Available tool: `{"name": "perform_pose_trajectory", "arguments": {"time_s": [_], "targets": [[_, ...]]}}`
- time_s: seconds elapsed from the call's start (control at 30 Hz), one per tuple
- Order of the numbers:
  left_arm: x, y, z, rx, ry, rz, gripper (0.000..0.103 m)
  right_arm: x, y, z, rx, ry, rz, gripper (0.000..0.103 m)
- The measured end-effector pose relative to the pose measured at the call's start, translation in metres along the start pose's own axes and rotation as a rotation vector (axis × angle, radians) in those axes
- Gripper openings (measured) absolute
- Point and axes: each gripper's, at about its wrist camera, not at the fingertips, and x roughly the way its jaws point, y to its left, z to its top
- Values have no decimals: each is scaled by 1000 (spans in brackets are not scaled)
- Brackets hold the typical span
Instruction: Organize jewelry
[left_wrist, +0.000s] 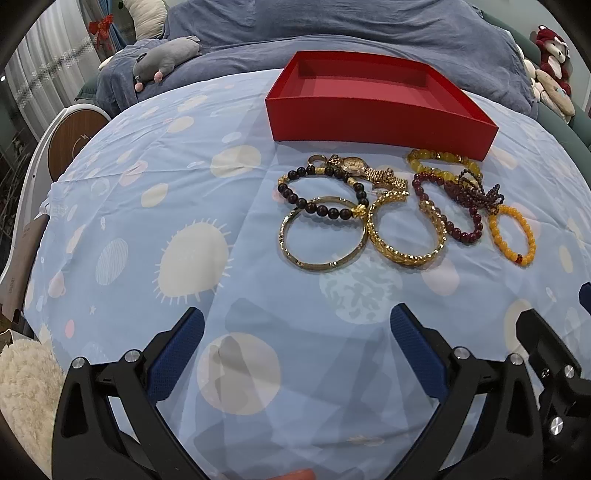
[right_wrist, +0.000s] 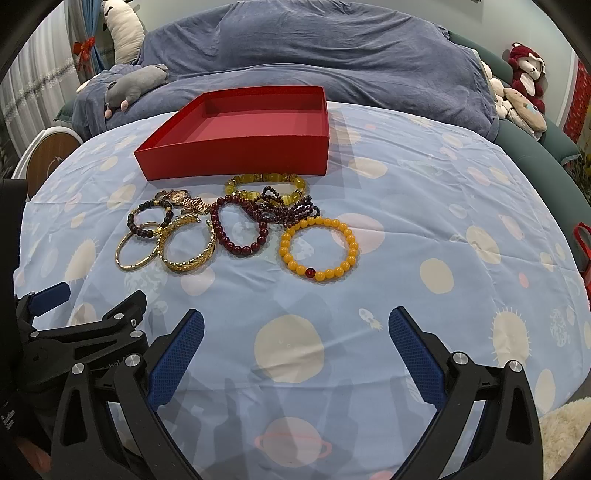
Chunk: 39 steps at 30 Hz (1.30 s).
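On the bed's planet-print sheet (right_wrist: 406, 206), your jewelry pile (right_wrist: 229, 225) lies just before the empty red box (right_wrist: 236, 155), blue quilt (right_wrist: 332, 55) behind. Both your left tongs (left_wrist: 296, 325) and right tongs (right_wrist: 295, 325) gape wide, holding nothing.

Matt red card box (right_wrist: 236, 155); shiny gold metal bangle (right_wrist: 190, 242); glossy beads (right_wrist: 317, 247); smooth printed cloth (right_wrist: 424, 206).
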Motion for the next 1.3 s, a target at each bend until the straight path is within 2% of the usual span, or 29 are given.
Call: {"name": "perform_pose_trajectory", "arguments": {"time_s": [1.3], "targets": [[0, 3, 0, -12, -3, 4, 96, 0, -1, 2, 13, -1, -6, 97]]}}
